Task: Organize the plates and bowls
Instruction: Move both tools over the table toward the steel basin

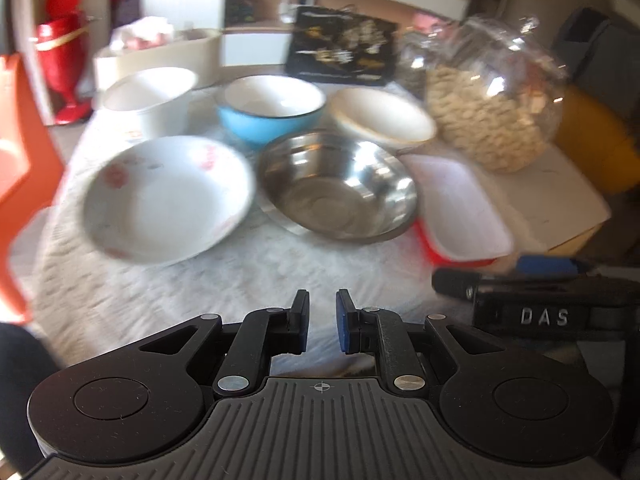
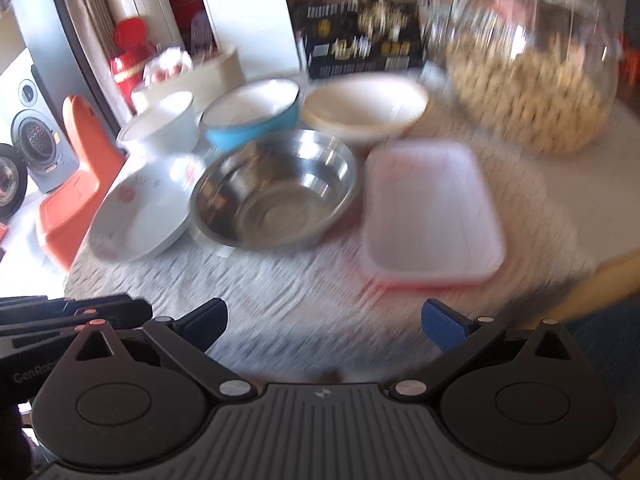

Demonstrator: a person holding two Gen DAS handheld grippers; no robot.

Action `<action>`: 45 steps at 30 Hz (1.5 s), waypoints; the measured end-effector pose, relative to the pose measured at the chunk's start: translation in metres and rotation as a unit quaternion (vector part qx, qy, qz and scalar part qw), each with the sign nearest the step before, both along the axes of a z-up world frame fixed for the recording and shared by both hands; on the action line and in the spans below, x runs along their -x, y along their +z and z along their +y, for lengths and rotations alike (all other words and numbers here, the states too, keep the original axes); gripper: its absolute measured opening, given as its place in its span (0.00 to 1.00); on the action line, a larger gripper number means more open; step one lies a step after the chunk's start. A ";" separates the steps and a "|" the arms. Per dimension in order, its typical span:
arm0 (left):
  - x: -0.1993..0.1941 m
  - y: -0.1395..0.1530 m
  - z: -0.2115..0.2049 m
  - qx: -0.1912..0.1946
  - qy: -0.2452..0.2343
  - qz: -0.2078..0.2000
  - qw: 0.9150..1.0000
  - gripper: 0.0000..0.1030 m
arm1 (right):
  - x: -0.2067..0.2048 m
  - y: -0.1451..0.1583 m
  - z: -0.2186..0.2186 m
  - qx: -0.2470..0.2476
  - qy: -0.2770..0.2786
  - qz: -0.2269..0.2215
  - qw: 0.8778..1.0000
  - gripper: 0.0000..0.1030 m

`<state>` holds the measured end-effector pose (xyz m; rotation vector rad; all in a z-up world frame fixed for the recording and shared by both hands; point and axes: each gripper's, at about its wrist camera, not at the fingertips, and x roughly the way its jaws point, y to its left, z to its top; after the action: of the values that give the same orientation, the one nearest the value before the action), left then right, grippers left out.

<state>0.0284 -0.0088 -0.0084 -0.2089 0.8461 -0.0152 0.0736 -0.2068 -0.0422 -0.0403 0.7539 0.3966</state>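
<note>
On the white cloth, a white plate with red marks [image 1: 168,200] lies beside a steel bowl [image 1: 336,188]. Behind them stand a white bowl [image 1: 148,100], a blue bowl [image 1: 272,108] and a cream bowl [image 1: 380,120]. A white rectangular tray on a red one [image 1: 456,208] is at the right. My left gripper [image 1: 322,320] hovers over bare cloth in front of the plate and steel bowl, shut, with nothing held. In the right wrist view, my right gripper [image 2: 324,324] is open and empty, short of the steel bowl [image 2: 276,196] and the tray [image 2: 432,208].
A big glass jar of nuts [image 1: 492,96] stands at the back right, with a black box [image 1: 344,48] behind the bowls. An orange chair [image 2: 76,184] is at the table's left edge. The table edge [image 2: 600,272] runs close to the tray's right.
</note>
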 end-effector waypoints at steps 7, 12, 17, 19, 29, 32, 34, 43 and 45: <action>-0.051 -0.029 -0.020 0.063 -0.061 -0.003 0.996 0.17 | -0.042 -0.001 -0.050 0.082 -0.105 -0.091 0.987 1.00; -0.081 -0.050 -0.038 0.104 -0.096 0.031 0.990 0.17 | -0.085 -0.027 -0.072 0.064 -0.108 -0.001 0.992 1.00; -0.103 -0.061 -0.048 0.122 -0.077 0.029 0.989 0.17 | -0.108 -0.046 -0.072 0.046 -0.091 0.033 0.994 0.87; -0.111 -0.064 -0.055 0.110 -0.081 0.035 0.990 0.20 | -0.119 -0.051 -0.074 0.017 -0.076 0.056 0.995 0.71; -0.152 -0.060 -0.098 0.064 -0.102 0.012 0.993 0.23 | -0.166 -0.063 -0.096 -0.093 -0.062 0.126 0.986 0.49; -0.173 -0.062 -0.116 0.076 -0.117 0.005 0.990 0.23 | -0.175 -0.062 -0.119 -0.100 -0.091 0.128 0.983 0.49; -0.183 -0.067 -0.126 0.096 -0.130 0.021 0.987 0.23 | -0.181 -0.065 -0.132 -0.097 -0.107 0.134 0.980 0.49; -0.181 -0.065 -0.126 0.145 -0.144 0.023 0.979 0.23 | -0.175 -0.063 -0.131 -0.055 -0.134 0.077 0.986 0.50; -0.174 -0.058 -0.117 0.159 -0.150 0.029 0.975 0.23 | -0.165 -0.056 -0.122 -0.028 -0.149 0.039 0.988 0.51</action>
<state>0.2020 -0.1255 -0.0661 -0.3808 0.9256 -0.4320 0.2388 -0.3291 -0.0982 0.1413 0.8123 0.1352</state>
